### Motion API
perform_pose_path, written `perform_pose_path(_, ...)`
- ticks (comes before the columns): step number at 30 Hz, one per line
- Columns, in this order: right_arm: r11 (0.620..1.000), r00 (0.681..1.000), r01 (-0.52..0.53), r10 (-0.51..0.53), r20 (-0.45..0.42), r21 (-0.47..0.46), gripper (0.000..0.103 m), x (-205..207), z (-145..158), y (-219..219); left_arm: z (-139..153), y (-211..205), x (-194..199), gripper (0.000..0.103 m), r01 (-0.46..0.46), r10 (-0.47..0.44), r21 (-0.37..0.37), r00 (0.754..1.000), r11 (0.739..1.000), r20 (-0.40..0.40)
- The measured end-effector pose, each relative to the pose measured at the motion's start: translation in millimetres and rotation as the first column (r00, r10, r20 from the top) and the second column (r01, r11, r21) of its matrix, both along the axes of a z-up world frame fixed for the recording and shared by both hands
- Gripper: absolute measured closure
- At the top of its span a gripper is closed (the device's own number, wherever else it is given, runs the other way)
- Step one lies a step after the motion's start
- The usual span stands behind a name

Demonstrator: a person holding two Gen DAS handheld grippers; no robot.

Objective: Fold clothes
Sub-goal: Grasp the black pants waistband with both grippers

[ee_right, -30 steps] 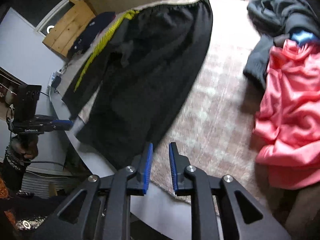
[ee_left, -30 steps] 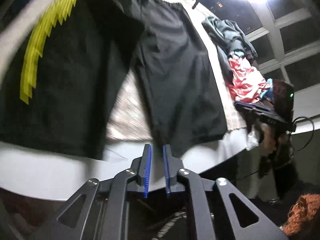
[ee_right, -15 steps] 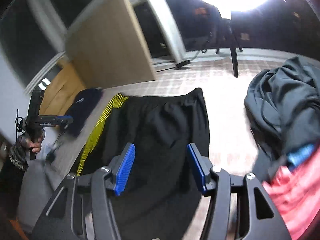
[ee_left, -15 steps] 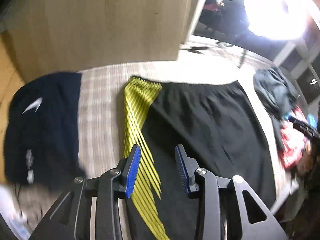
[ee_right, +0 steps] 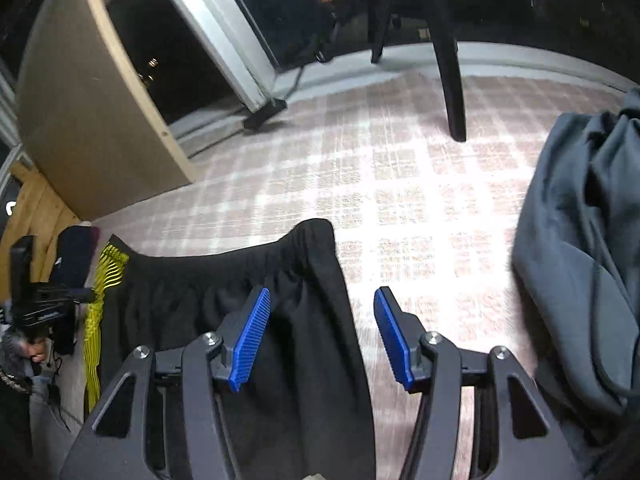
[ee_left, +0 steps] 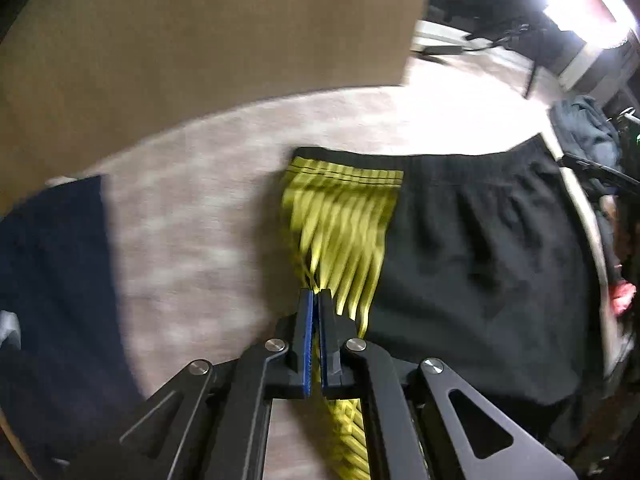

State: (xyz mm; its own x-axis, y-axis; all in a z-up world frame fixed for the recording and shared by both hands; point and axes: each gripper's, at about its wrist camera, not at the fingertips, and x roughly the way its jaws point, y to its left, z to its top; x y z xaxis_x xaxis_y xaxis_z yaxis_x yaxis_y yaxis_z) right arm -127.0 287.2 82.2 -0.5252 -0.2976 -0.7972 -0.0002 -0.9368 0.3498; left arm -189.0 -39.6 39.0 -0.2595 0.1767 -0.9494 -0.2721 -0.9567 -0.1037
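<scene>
Black shorts (ee_left: 472, 264) lie spread flat on the checked pink-and-white cloth (ee_right: 400, 184) covering the table, waistband toward the far edge, legs running toward the near edge. Yellow striped side panel (ee_left: 340, 224) runs down the shorts' left side.

Left gripper (ee_left: 318, 300) is clenched on the yellow panel, blue pads nearly touching with a pinch of yellow fabric between them, partway down from the waistband. Left view is motion-blurred. In the right wrist view the left gripper (ee_right: 86, 292) shows at the left edge beside the yellow stripes (ee_right: 100, 300), held by a hand (ee_right: 28, 350) in a dark knit sleeve.

Right gripper (ee_right: 320, 328) is released, blue pads (ee_right: 252, 336) spread wide apart, hovering over the shorts' right side seam (ee_right: 344, 300): left pad above black fabric, right pad above bare cloth. Whether it touches the fabric is unclear.

Dark navy garment (ee_left: 52, 280) lies folded toward the table's left edge, apart from the shorts. Grey garment (ee_right: 580, 260) is piled toward the right edge, apart from the shorts; a bit of red fabric (ee_left: 622, 294) shows at the far right of the left view. Tan wooden board (ee_left: 200, 40) stands past the far left corner. Black tripod leg (ee_right: 448, 60) rests on the cloth near the far edge. Dark window (ee_right: 168, 52) behind.
</scene>
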Motion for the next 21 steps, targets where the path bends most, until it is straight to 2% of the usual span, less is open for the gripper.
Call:
perform_pose_path(1,1.000,1.000,-0.003,0.003,0.006,-0.006,0.050,-3.3,-1.9,-0.6,0.6,-6.2,-2.7,0.097,-0.002,0.002,0.018,1.000,1.000,0.012)
perform_pose_path(2,1.000,1.000,-0.006,0.007,0.012,-0.012,0.050,-6.6,-3.7,-1.2,1.1,-12.3,-5.4,0.096,-0.005,0.004,0.038,1.000,0.999,0.026)
perform_pose_path(3,1.000,1.000,-0.010,0.010,0.017,-0.018,0.050,-9.9,-5.6,-1.9,3.0,-15.6,-9.8,0.098,-0.011,0.011,0.028,1.000,1.000,0.014)
perform_pose_path(4,1.000,1.000,-0.013,0.013,0.023,-0.024,0.050,-13.2,-7.5,-2.5,4.9,-16.9,-14.8,0.091,-0.022,0.021,0.060,1.000,0.998,0.016)
perform_pose_path(5,0.999,0.999,-0.016,0.017,0.029,-0.030,0.050,-16.5,-9.3,-3.1,6.8,-18.0,-20.0,0.073,-0.032,0.030,0.095,0.999,0.995,0.020)
perform_pose_path(6,0.999,0.999,-0.019,0.020,0.035,-0.036,0.050,-19.9,-11.2,-3.7,7.9,-16.6,-25.4,0.062,-0.043,0.037,0.154,0.998,0.987,0.042)
perform_pose_path(7,0.999,0.999,-0.022,0.023,0.041,-0.042,0.050,-23.2,-13.1,-4.4,8.2,-13.3,-29.8,0.043,-0.046,0.037,0.196,0.998,0.980,0.046)
perform_pose_path(8,0.999,0.999,-0.025,0.027,0.046,-0.048,0.050,-26.5,-14.9,-5.0,7.5,-7.2,-33.9,0.039,-0.035,0.027,0.213,0.999,0.976,0.041)
perform_pose_path(10,0.998,0.998,-0.031,0.034,0.058,-0.060,0.049,-33.1,-18.7,-6.2,-1.3,6.4,-43.4,0.040,-0.016,0.009,0.172,0.999,0.985,0.039)
perform_pose_path(11,0.997,0.997,-0.035,0.039,0.062,-0.065,0.049,-35.3,-19.7,-6.8,-5.8,13.2,-48.2,0.049,-0.006,0.001,0.151,0.999,0.989,0.038)
perform_pose_path(12,0.997,0.997,-0.043,0.047,0.061,-0.066,0.049,-34.4,-18.5,-7.4,-11.5,17.0,-52.1,0.065,-0.001,-0.004,0.117,0.999,0.993,0.045)
perform_pose_path(13,0.996,0.997,-0.051,0.055,0.061,-0.067,0.049,-33.6,-17.3,-8.0,-17.4,20.6,-56.1,0.100,0.004,-0.008,0.083,0.999,0.997,0.052)
perform_pose_path(16,0.995,0.995,-0.074,0.079,0.059,-0.071,0.049,-31.0,-13.7,-9.6,-16.8,13.2,-52.9,0.098,0.035,-0.037,0.056,0.999,0.998,0.037)
perform_pose_path(18,0.993,0.994,-0.090,0.095,0.059,-0.074,0.049,-29.3,-11.3,-10.7,-15.6,0.1,-53.4,0.092,0.000,-0.002,0.057,0.999,0.998,0.044)
perform_pose_path(19,0.992,0.993,-0.098,0.102,0.058,-0.077,0.048,-29.0,-10.8,-10.7,-14.6,-5.6,-54.7,0.087,-0.021,0.017,0.073,0.999,0.997,0.052)
perform_pose_path(21,0.989,0.992,-0.102,0.110,0.065,-0.111,0.047,-33.2,-15.3,-6.1,-11.2,-12.8,-62.3,0.065,-0.061,0.053,0.129,0.997,0.990,0.064)
